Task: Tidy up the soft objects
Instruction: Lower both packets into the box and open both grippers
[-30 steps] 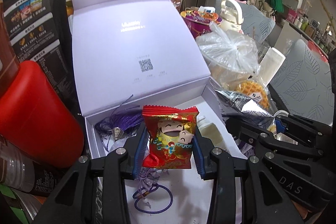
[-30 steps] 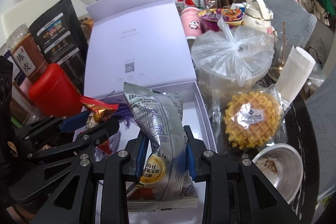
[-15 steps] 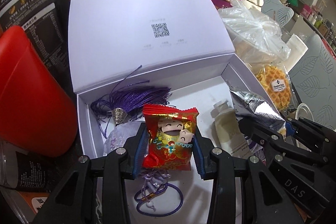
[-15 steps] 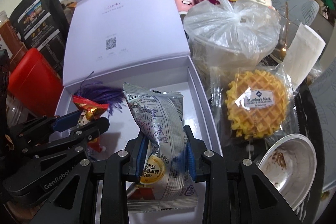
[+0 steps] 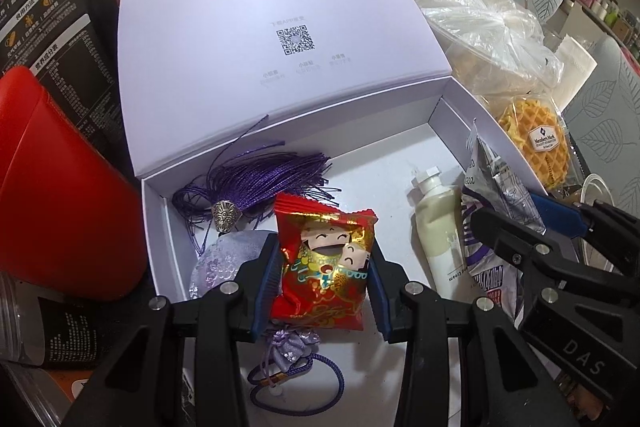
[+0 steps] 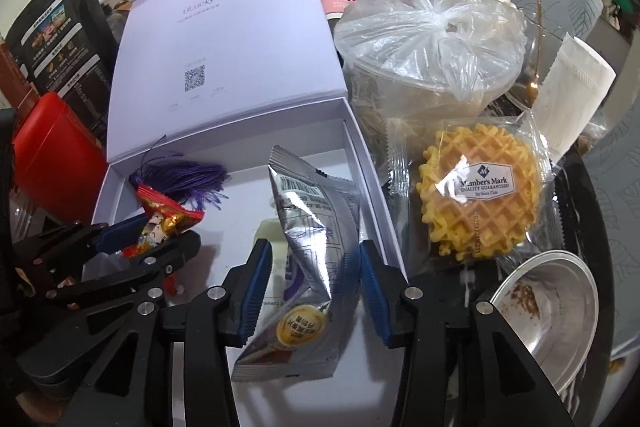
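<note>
Box (image 5: 472, 123) contents: two snack packets, one tassel, one bottle.

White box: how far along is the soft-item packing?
Done: purple tassel and cream tube lie in the white box. In hand: left gripper shut on the red packet over the box; right gripper jaws have just been opening, pads off the silver packet between them. Left: drop the red packet; waffle pack sits outside, beside the box.
</note>
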The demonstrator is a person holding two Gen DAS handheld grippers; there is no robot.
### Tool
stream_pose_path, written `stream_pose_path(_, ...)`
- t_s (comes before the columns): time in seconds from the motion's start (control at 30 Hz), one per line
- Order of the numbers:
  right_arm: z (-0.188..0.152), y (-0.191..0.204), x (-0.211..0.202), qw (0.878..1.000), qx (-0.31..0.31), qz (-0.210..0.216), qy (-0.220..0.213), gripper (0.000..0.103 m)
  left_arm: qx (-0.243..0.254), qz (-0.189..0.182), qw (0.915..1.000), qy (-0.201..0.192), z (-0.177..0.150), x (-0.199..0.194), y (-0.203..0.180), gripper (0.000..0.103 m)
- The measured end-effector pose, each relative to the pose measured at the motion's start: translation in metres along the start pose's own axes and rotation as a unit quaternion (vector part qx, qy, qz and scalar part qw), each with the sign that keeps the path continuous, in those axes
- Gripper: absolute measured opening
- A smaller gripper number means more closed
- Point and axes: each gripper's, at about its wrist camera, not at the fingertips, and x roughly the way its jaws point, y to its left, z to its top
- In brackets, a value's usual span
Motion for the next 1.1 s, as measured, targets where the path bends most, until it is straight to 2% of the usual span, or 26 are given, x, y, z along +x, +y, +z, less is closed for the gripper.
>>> stream_pose_path(0.17,0.002,-0.001,-0.015,1.000,-0.002,-0.010,-0.017,0.053,-0.004,-0.006,1.0000,0.000,0.005,-0.004,-0.005,0.057)
stream_pose_path(0.33,0.004,-0.010,-0.038,0.999,0.004,-0.011,-0.046,0.060,-0.008,-0.005,0.9996,-0.028,0.009,-0.022,-0.004,0.072)
stream_pose_path(0.73,0.002,-0.005,-0.069,0.996,-0.009,-0.015,-0.086,0.060,-0.016,-0.018,0.9975,-0.067,0.006,-0.060,0.008,0.073)
stream_pose_path(1.1,-0.001,0.002,-0.108,0.991,-0.019,-0.014,-0.132,0.060,-0.014,-0.015,0.9922,-0.123,0.000,-0.111,0.010,0.073)
